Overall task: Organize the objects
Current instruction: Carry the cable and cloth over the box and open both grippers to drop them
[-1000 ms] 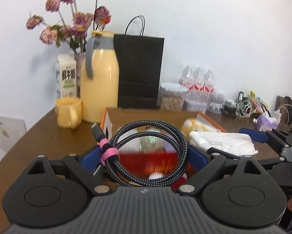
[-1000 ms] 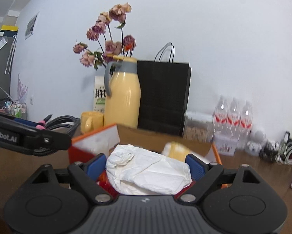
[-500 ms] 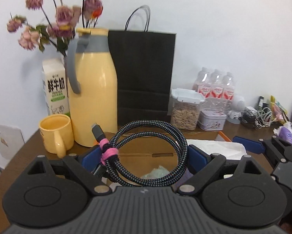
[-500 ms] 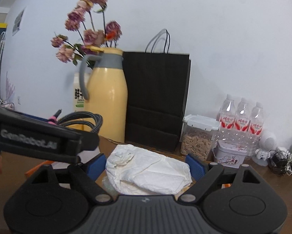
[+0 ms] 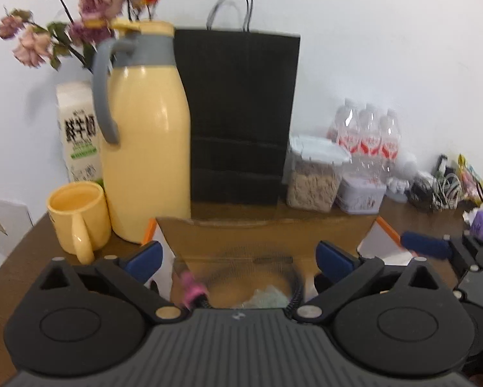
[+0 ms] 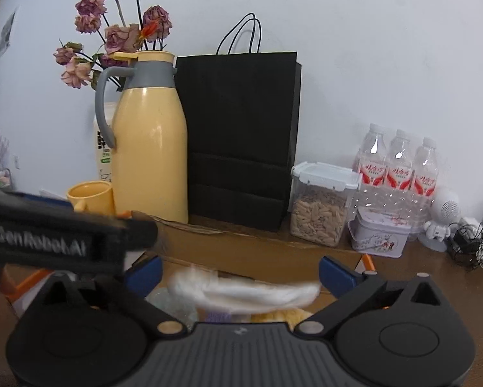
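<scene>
My left gripper (image 5: 239,256) is open over an open cardboard box (image 5: 267,238). A coiled black braided cable (image 5: 286,277) with a pink tie is blurred below the jaws, free of them, dropping into the box. My right gripper (image 6: 239,271) is open beside it, over the same box (image 6: 257,251). A crumpled white tissue pack (image 6: 241,292) is blurred between and below its jaws, no longer gripped. The left gripper's body (image 6: 64,242) crosses the left of the right wrist view; the right gripper's finger (image 5: 425,245) shows at the right of the left wrist view.
Behind the box stand a yellow thermos jug (image 5: 147,135), a yellow mug (image 5: 78,216), a milk carton (image 5: 78,132), dried flowers (image 6: 112,35), a black paper bag (image 5: 241,116), a cereal container (image 6: 320,206), a white tin (image 6: 378,237), three water bottles (image 6: 399,167) and tangled cables (image 5: 435,187).
Both grippers moved forward over the box and opened. The cable and the white tissue pack were let go and are falling into the box.
</scene>
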